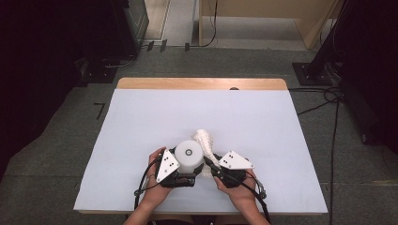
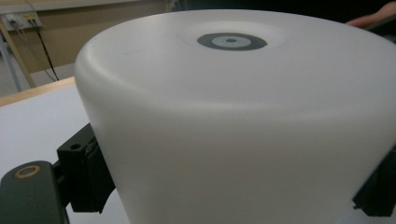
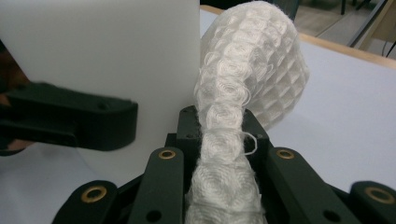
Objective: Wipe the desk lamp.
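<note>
A white, smooth cylinder-shaped container [image 1: 189, 155] with a dark ring on its top stands at the table's near middle. My left gripper [image 1: 187, 168] is shut on it; in the left gripper view the black jaws press on both sides of the container [image 2: 233, 116]. A white waffle-textured cloth [image 1: 205, 139] rises beside the container on its right and touches it. My right gripper [image 1: 214, 165] is shut on the cloth's lower end. In the right gripper view the cloth [image 3: 252, 70] runs up from between the jaws of the right gripper [image 3: 219, 140], next to the container [image 3: 107, 56].
The table [image 1: 141, 122] is covered by a white sheet, with a wooden strip [image 1: 202, 83] along its far edge. Cables [image 1: 328, 98] and dark stands lie on the floor to the right and behind. One jaw of the left gripper [image 3: 70, 121] crosses the right gripper view.
</note>
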A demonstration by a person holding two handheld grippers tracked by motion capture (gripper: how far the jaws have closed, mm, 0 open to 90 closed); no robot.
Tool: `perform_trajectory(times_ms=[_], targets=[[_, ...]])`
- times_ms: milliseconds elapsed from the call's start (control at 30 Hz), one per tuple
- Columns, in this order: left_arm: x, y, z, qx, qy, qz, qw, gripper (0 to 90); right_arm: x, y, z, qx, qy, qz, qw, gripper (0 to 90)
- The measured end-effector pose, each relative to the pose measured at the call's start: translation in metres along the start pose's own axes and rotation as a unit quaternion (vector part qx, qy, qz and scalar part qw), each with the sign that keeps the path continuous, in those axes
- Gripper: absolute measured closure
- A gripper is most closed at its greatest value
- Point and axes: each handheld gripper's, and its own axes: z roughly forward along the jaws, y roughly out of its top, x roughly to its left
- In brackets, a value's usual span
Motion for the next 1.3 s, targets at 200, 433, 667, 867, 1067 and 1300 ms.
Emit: perform_trajectory(times_ms=[200,433,667,867,1067,1300], targets=[[0.001,-0.004,0.004,0.018,-0.003,0.001,0.9998,8.5,0.000,0.011,-0.013,-0.037,0.004,-0.008,0.9993,75.3],[0.003,0.000,0.000,0.008,-0.010,-0.003,0.9999,8.5,-0.003,0.005,-0.005,-0.010,0.011,-0.012,0.9998,75.3],[0.006,-0.001,0.001,0.010,-0.007,0.003,0.9999,8.4,0.000,-0.001,0.003,0.012,0.009,-0.009,0.9998,75.3],[0.011,-0.009,0.006,0.010,-0.014,0.000,0.9999,8.4,-0.001,0.007,-0.008,-0.024,0.005,-0.011,0.9996,75.2],[0.016,-0.018,0.013,0.026,0.000,0.008,0.9996,8.3,-0.005,0.002,-0.005,-0.012,-0.005,-0.003,0.9999,75.1],[0.014,-0.019,0.009,0.023,0.018,-0.017,0.9994,4.5,-0.008,0.000,-0.003,-0.007,-0.011,-0.001,0.9999,75.0]])
